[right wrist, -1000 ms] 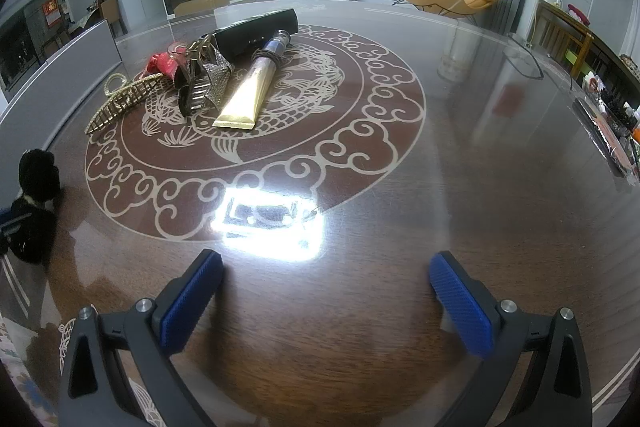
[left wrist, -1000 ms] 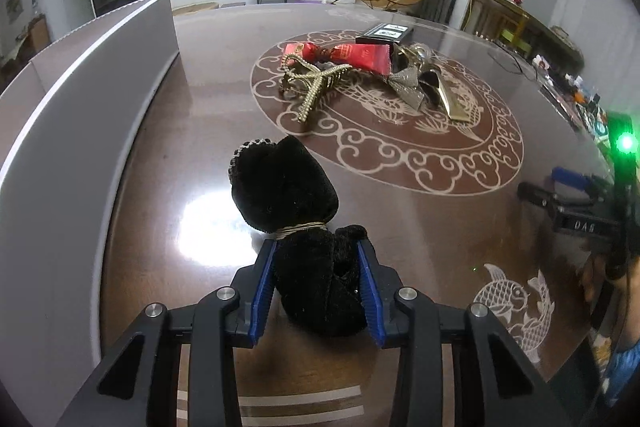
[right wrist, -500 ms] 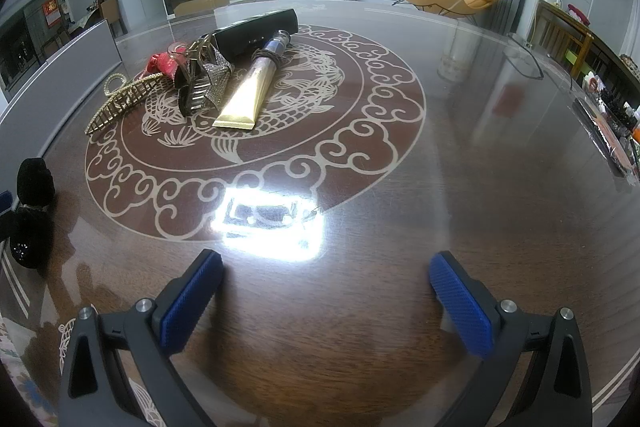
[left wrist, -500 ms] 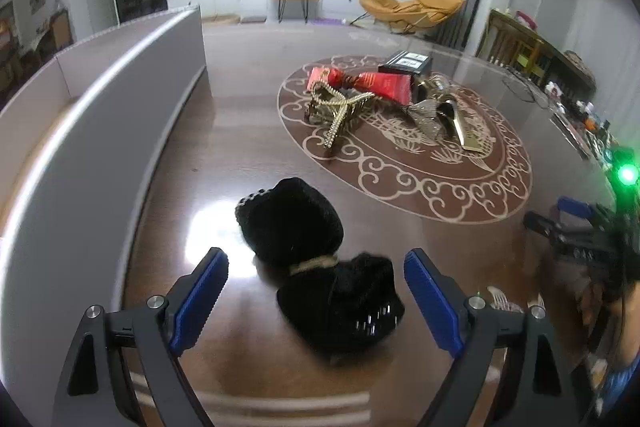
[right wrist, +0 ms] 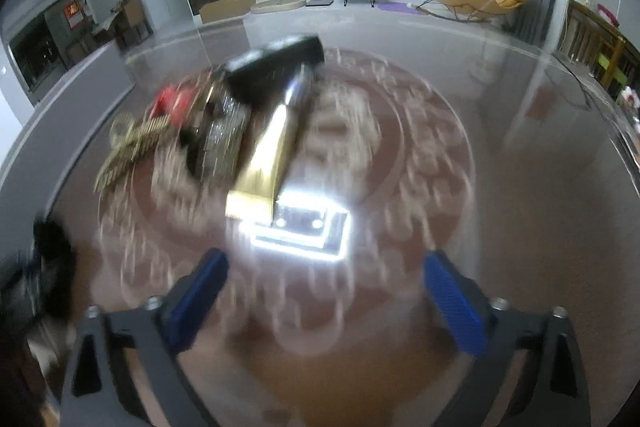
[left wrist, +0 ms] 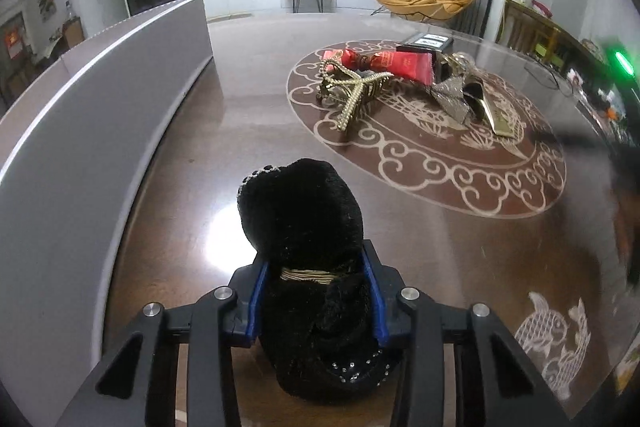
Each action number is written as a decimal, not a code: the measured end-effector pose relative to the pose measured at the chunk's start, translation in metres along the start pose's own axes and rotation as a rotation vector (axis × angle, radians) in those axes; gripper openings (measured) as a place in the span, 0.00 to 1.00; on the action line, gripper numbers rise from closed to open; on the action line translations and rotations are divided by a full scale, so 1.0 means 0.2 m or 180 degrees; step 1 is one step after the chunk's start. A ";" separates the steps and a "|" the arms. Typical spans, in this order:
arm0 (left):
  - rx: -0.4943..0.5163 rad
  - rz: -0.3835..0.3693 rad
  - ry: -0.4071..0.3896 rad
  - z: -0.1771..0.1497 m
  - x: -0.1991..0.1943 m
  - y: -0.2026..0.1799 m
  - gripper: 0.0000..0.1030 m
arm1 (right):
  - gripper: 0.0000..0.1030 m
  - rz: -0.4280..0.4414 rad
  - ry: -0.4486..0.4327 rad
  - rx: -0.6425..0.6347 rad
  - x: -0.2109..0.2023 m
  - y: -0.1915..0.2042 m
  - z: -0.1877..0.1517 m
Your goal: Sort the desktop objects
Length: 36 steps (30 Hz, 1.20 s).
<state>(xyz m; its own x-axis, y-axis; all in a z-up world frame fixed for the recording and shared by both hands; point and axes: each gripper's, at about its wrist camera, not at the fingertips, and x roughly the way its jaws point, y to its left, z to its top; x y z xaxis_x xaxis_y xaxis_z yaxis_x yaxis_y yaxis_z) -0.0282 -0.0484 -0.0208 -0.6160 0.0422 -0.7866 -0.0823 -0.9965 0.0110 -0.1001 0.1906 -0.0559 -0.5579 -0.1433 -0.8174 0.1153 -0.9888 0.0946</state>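
A black velvet hair bow (left wrist: 304,227) with a gold band lies on the brown table, and my left gripper (left wrist: 316,291) is closing on it, blue pads pressing its lower half at the band. In the right wrist view the same bow (right wrist: 52,247) is a dark blur at far left. My right gripper (right wrist: 326,291) hovers over the table with its jaws wide but closing and nothing between them. Ahead of it lies a blurred pile: a gold tube (right wrist: 268,163), a black box (right wrist: 276,71), a silver sequin bow (right wrist: 224,139) and a gold claw clip (right wrist: 128,151).
A long grey bin wall (left wrist: 100,99) runs along the table's left side. In the left wrist view the pile sits on the round pattern: gold claw clip (left wrist: 352,95), red tube (left wrist: 400,65), black box (left wrist: 426,43), gold tube (left wrist: 496,111). A ceiling light glares on the tabletop (right wrist: 304,227).
My left gripper opened wide off the black bow, then shut on it again nearer the band. My right gripper moved forward toward the pile, its jaws narrowing slightly, and its view is blurred.
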 end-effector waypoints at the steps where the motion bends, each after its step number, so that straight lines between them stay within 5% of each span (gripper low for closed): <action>1: 0.0013 -0.0011 -0.0006 -0.01 -0.01 0.00 0.40 | 0.81 0.0041 0.0049 0.0053 0.05 0.00 0.07; 9: 0.0083 -0.0068 -0.0021 -0.04 -0.03 0.01 0.40 | 0.72 0.0128 0.0111 0.0034 0.30 0.10 0.38; 13: 0.0090 -0.0088 -0.0034 -0.04 -0.03 0.00 0.40 | 0.30 0.0053 0.0122 -0.0360 0.33 0.18 0.39; 14: 0.0086 -0.0098 -0.0033 -0.04 -0.03 0.01 0.39 | 0.26 0.0085 0.0137 -0.0368 0.32 0.17 0.38; 26: 0.0007 -0.0450 -0.0454 -0.10 -0.39 0.00 0.36 | 0.26 0.0675 0.0026 -0.0394 -0.23 0.16 0.05; 32: -0.0305 -0.0525 -0.0786 -0.06 -0.71 0.22 0.36 | 0.26 0.1105 -0.0177 -0.0702 -0.51 0.55 0.05; 36: -0.0548 -0.0260 -0.0928 -0.04 -0.90 0.53 0.36 | 0.26 0.1567 -0.0344 -0.0940 -0.67 0.97 0.13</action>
<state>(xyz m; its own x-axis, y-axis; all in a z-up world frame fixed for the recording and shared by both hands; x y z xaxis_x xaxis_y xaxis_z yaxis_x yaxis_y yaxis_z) 0.0802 -0.1614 0.1171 -0.8127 0.1161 -0.5710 -0.0224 -0.9854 -0.1686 -0.0248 0.0168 0.0861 -0.4596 -0.6018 -0.6532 0.5979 -0.7535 0.2735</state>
